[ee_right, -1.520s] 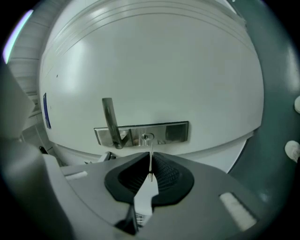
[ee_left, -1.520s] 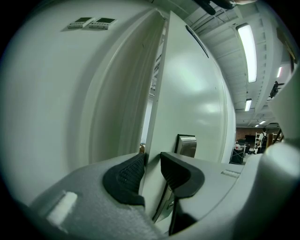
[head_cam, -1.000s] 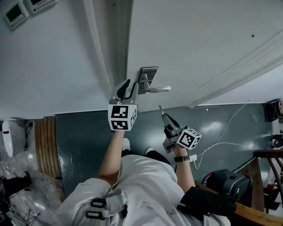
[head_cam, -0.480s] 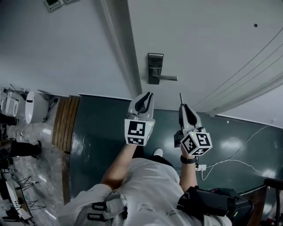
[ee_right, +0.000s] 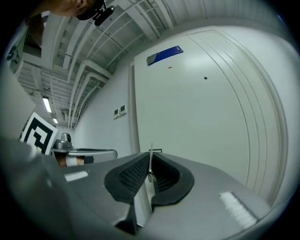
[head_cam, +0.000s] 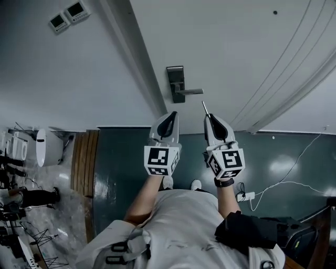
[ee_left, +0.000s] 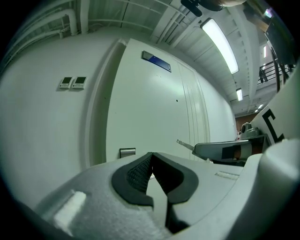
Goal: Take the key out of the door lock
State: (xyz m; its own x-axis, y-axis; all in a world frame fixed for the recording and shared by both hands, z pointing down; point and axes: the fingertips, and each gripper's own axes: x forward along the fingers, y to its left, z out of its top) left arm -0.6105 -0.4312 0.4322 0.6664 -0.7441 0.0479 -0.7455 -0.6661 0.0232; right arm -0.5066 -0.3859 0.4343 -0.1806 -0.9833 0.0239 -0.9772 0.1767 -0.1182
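Key point(ee_right: 150, 164) sits pinched edge-on in the closed right claw point(head_cam: 211, 119), blade poking toward the door point(head_cam: 231, 47), well apart from the lock plate point(head_cam: 176, 84). Left claw point(ee_left: 151, 160), pressed shut on apparently nothing, hangs equally clear of that plate.

Two small wall panels point(head_cam: 69, 16) sit side by side on the white wall point(head_cam: 63, 79). Wooden boards point(head_cam: 84, 163) lie beside the dark green floor point(head_cam: 118, 157). A white cable point(head_cam: 286, 183) runs to a plug strip point(head_cam: 247, 196). A blue sign point(ee_left: 156, 61) shows high up, near a long ceiling light point(ee_left: 222, 44).
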